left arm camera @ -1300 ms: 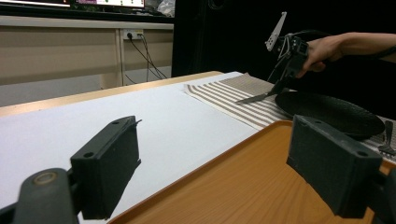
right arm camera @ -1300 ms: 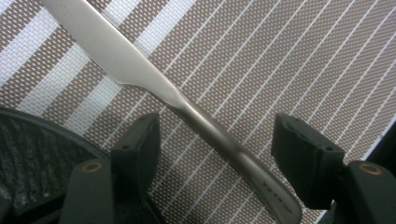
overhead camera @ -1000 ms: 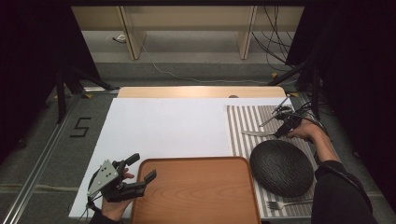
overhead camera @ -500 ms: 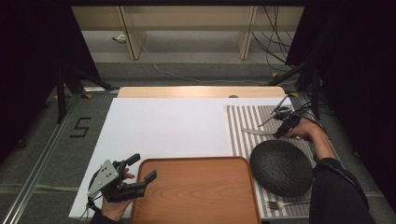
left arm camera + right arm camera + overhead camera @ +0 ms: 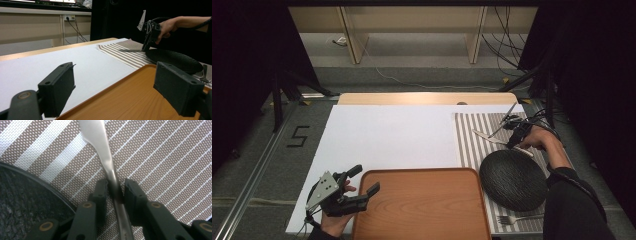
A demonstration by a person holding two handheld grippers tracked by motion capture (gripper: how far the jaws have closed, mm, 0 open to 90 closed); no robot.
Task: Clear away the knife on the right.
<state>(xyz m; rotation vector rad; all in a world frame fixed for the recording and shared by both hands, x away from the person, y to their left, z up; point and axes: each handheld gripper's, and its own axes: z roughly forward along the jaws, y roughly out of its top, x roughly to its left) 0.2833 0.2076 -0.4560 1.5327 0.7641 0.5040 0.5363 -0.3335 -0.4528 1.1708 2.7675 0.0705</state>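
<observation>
Up top in the high view, we see our right gripper at the far right of the table, down on a silver butter knife that lies on a brown-and-white striped woven placemat, just beyond a round black plate w/ a rough, pebbled surface; a metal fork lies near the mat's front edge. Our left gripper hangs at the front-left corner of a smooth wooden tray w/ rounded corners, jaws apart, nothing between them; the tray sits on a flat white sheet. Next, the left gripper view: its two blocky matte-black jaws stand wide and empty over the tray edge, and farther off we see the right gripper tipped down onto the knife, beside the plate. Last, the right gripper view: the knife runs straight up btw. the jaws, its polished handle pinched at the narrow neck, blade broadening beyond the tips over the mesh-like mat. These jaws have just been closing and now press the handle on both sides, so the knife is clamped. The plate's textured rim curves in at lower left, close beside the jaws.
</observation>
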